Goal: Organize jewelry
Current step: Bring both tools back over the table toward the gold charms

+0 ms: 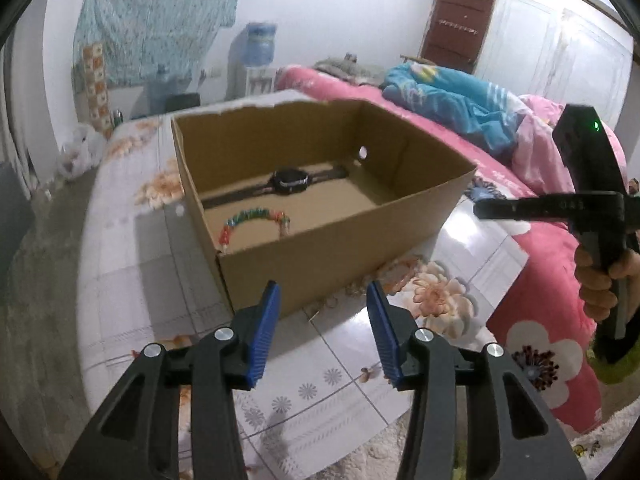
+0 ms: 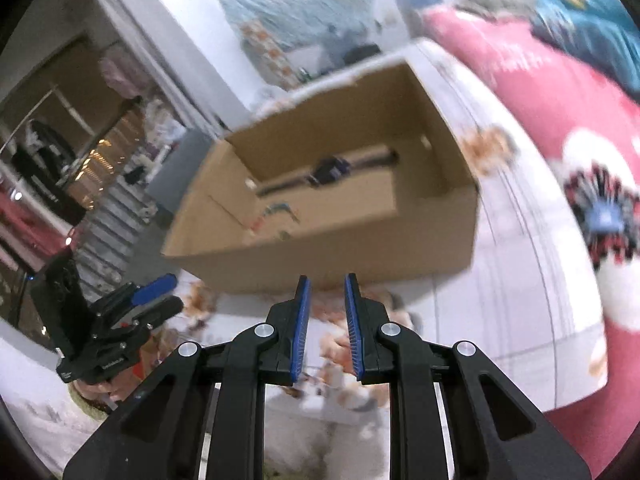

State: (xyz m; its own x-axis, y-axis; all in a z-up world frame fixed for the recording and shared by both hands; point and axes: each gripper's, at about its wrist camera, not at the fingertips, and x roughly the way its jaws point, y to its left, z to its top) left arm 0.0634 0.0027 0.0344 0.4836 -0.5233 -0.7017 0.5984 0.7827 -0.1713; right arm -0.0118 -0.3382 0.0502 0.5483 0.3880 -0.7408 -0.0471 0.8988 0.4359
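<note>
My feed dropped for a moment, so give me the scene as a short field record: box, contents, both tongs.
box: open cardboard box on a floral-print surface
contents: black wristwatch lying flat near the far wall; colourful beaded bracelet near the front wall
left tongs: open, empty, in front of the box
right tongs: narrowly open, empty, in front of the box

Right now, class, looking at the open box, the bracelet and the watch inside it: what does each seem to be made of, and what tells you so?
Box: plain brown cardboard, matt, with a torn back rim and a folded corner seam.
Bracelet: small multicoloured beads, probably plastic or glass; too small to tell.
Watch: dark case with a slight sheen, and a flat dark strap, perhaps rubber or plastic.
</note>
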